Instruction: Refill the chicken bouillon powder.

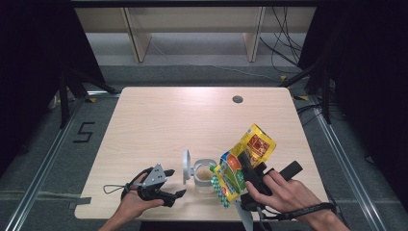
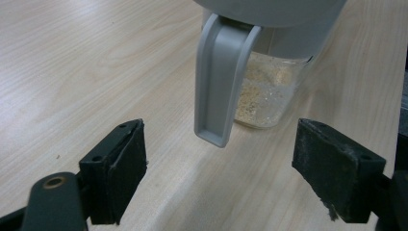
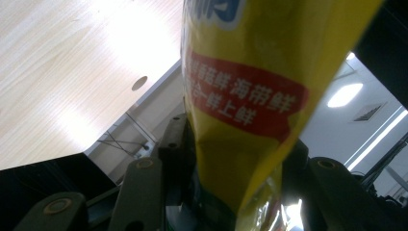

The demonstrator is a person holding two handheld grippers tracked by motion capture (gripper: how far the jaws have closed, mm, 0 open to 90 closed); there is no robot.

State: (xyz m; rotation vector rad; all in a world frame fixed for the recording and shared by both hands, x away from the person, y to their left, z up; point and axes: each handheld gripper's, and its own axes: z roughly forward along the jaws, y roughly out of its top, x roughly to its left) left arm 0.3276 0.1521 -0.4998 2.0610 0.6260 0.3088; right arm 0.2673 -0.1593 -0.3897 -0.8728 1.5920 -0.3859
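- A yellow seasoning pouch (image 1: 243, 163) is clamped between the jaws of the right hand-held gripper (image 1: 250, 179), held tilted above the near right part of the bench (image 1: 159, 120), its lower end over the jar.
- In the right gripper view the yellow pouch (image 3: 250, 96) is seen pinched between the two black jaws, a red band with white characters across it.
- A clear jar (image 1: 204, 174) with a grey rim stands on the bench between the two hands, a pale brown granular powder lying at its bottom.
- The jar's grey flip lid (image 1: 186, 166) is stood open on the jar's left side.
- The left hand-held gripper (image 1: 168, 185) is kept low at the near left of the bench, pointed at the jar, its jaws spread apart with nothing between them.
- In the left gripper view the jar (image 2: 269, 91) is seen just ahead of the parted pads (image 2: 120, 168), with a grey latch (image 2: 221, 82) hanging down its front wall; no contact is made.
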